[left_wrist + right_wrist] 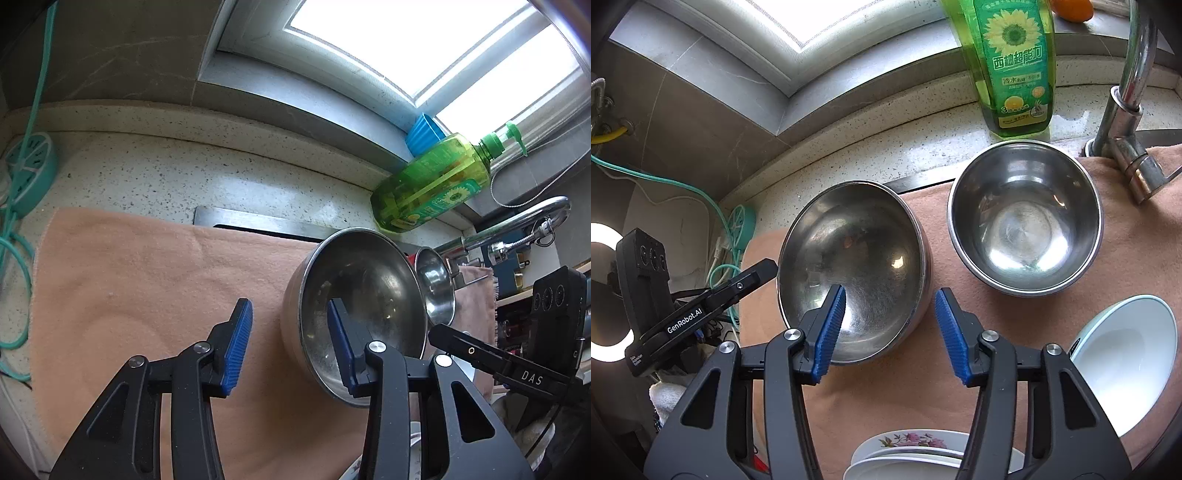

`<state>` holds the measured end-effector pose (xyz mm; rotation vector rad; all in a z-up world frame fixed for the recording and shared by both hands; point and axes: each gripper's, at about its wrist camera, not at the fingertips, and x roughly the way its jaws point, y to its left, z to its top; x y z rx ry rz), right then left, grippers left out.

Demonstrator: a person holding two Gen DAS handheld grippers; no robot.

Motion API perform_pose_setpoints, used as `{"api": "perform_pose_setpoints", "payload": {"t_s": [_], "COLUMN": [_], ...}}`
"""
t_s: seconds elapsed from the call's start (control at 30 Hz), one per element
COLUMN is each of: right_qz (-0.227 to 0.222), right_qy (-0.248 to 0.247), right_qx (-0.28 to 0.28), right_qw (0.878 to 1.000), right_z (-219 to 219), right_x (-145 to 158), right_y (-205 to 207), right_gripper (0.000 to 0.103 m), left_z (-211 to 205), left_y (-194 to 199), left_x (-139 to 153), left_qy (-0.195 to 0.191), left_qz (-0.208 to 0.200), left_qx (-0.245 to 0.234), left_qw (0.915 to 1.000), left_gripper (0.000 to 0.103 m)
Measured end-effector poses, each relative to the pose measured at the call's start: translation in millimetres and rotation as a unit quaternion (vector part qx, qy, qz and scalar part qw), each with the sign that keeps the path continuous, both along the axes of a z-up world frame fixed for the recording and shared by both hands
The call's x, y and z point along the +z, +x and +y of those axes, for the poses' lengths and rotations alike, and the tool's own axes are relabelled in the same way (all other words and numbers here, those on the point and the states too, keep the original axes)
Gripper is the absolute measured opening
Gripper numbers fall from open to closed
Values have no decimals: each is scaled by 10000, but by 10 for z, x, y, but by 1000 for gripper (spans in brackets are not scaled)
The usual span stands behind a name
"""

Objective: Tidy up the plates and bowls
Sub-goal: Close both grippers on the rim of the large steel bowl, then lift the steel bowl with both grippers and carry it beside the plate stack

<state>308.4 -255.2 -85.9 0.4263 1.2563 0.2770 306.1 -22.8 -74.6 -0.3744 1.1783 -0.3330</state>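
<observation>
Both tongs straddle the near steel bowl's [853, 269] rim, jaws apart — left tongs [291, 343], right tongs [890, 332]. Bowl sits on a peach towel [147, 280] over the speckled tabletop [184, 177] — second steel bowl [1025, 221] beyond right tongs, window [424, 48] behind.

Both wrist views angled steeply down, close over opposite sides of steel bowl [354, 314], shared.

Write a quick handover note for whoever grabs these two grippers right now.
Left gripper: straddles the near steel bowl's left rim, pads not clearly pressing.
Right gripper: straddles the same bowl's right rim; grip also unclear.
Things: both steel bowls on the towel, the far bowl near the faucet; white bowl at the right; floral plates at the near edge.
Done: nothing stacked.
Left: nest the bowls, gather the plates.
</observation>
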Motion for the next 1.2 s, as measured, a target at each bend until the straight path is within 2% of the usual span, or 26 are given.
{"api": "perform_pose_setpoints", "payload": {"t_s": [0.17,0.27,0.43,0.5,0.7,1.2], "right_qz": [106,124,154,163,184,199], "right_qy": [16,-20,-81,-128,-197,-282], "right_qx": [-22,3,6,6,10,230], "right_qw": [9999,9999,9998,9998,9996,9991], "right_z": [-20,-17,-15,-16,-35,56], "right_x": [-81,-103,-142,-155,-187,-188], "right_y": [33,43,62,63,75,-10], "right_gripper": [44,37,31,24,15,14], "left_z": [-20,-25,-33,-37,-93,-82], "left_y": [37,32,31,29,24,-84], "left_x": [-74,-93,-105,-108,-134,-62], "left_qy": [6,12,27,29,-3,125], "left_qz": [107,112,107,107,120,5], "left_qx": [-76,-114,-142,-157,-187,-106], "left_qw": [9999,9999,9998,9998,9998,9999], "left_gripper": [21,19,14,12,12,12]}}
